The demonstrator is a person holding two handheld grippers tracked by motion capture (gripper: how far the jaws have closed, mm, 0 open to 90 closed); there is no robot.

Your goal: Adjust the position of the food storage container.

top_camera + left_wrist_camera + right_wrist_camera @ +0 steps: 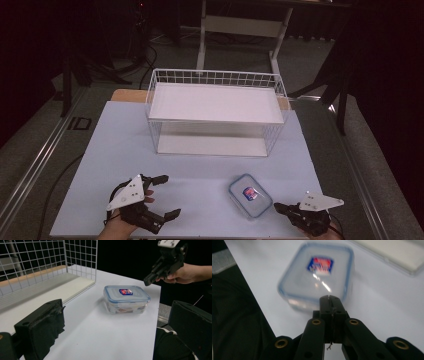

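Note:
A clear plastic food box (250, 195) with a blue-rimmed lid and a red and blue label sits on the white table top, near its front right. My right gripper (276, 206) hovers just to the right of the box, pointing at it, its jaws pressed together with nothing between them. In the right gripper view the shut tip (329, 298) hangs over the near edge of the blurred box (317, 275). My left gripper (168, 196) rests at the front left, jaws spread wide and empty, facing the box (127, 298) from some distance.
A white wire basket (215, 76) with a white shelf board stands at the back middle of the table (120, 150); its mesh wall (80, 255) is in the left gripper view. Dark floor, cables and desk legs lie beyond the table.

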